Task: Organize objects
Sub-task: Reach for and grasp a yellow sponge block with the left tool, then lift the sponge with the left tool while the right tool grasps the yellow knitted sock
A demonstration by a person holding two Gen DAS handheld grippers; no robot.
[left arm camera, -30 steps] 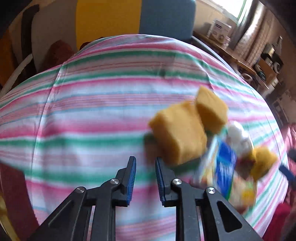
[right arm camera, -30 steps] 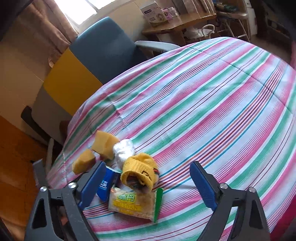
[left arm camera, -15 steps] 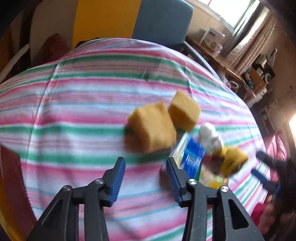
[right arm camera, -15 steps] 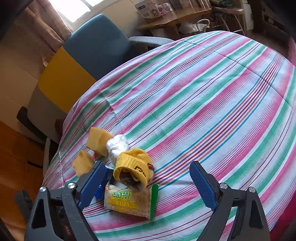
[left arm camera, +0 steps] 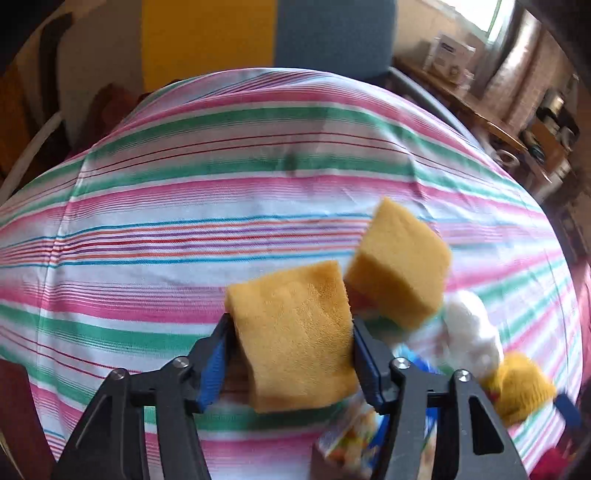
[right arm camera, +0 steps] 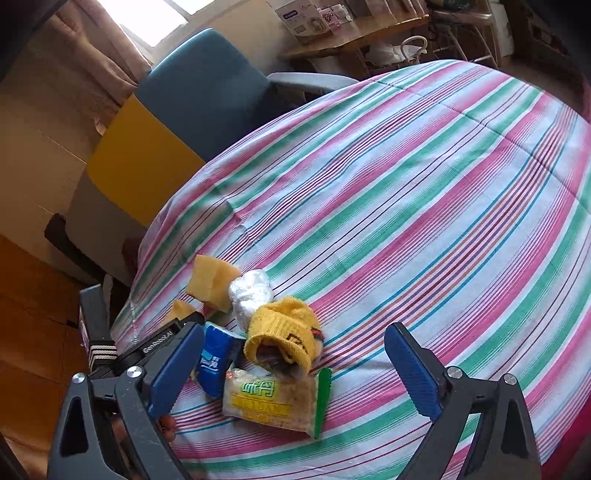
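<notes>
My left gripper (left arm camera: 291,354) has a yellow sponge (left arm camera: 295,336) between its two blue pads, which sit against the sponge's sides. A second yellow sponge (left arm camera: 400,262) lies just behind it, also seen in the right wrist view (right arm camera: 212,282). Beside them lie a white crumpled wrap (right arm camera: 251,291), a yellow knitted hat (right arm camera: 284,338), a blue packet (right arm camera: 214,363) and a yellow-labelled snack bag (right arm camera: 271,400). My right gripper (right arm camera: 295,373) is wide open and empty, above the snack bag. The left gripper's body shows in the right wrist view (right arm camera: 155,345).
The round table (right arm camera: 424,206) has a pink, green and white striped cloth. A blue and yellow chair (right arm camera: 192,107) stands behind it. A wooden shelf with boxes (right arm camera: 332,33) is at the back. The pile sits near the table's left edge.
My left gripper opened from nearly shut, moved forward and now has the near yellow sponge between its pads. My right gripper stayed open above the pile.
</notes>
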